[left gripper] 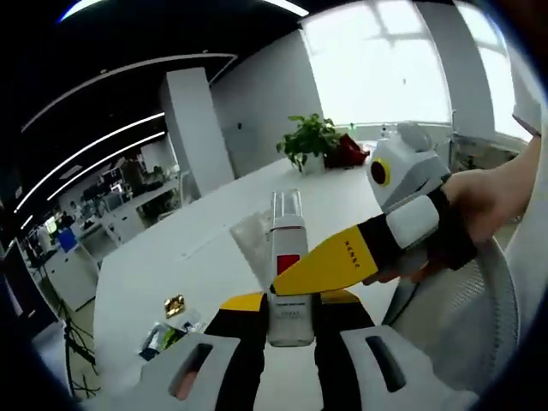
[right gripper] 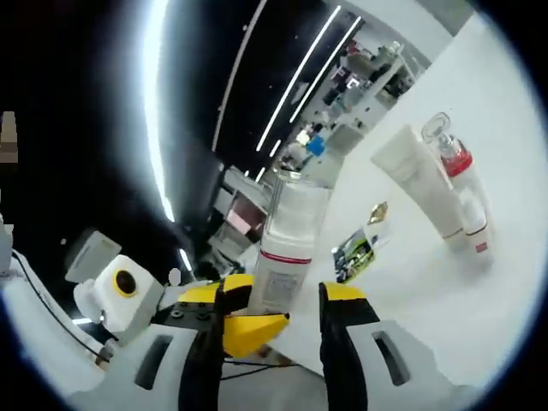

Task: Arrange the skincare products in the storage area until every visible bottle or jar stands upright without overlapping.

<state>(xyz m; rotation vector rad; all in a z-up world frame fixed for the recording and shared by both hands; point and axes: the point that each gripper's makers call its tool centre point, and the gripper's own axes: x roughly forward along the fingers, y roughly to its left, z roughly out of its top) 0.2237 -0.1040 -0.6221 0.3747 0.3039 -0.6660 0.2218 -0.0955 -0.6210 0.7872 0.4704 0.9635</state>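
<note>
Left gripper (left gripper: 291, 321) is clamped on the clear-capped bottle (left gripper: 288, 274) at frame centre, long axis running straight up from the jaws. Right gripper (right gripper: 278, 310) straddles the same bottle; whether it grips, cannot tell. Tube (right gripper: 421, 181) and red-collared bottle (right gripper: 462, 193) sit upper right.

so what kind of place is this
Probably an open-plan office or lab: a long white table with a potted plant, big windows behind it, ceiling strip lights and cluttered workbenches further back.
</note>
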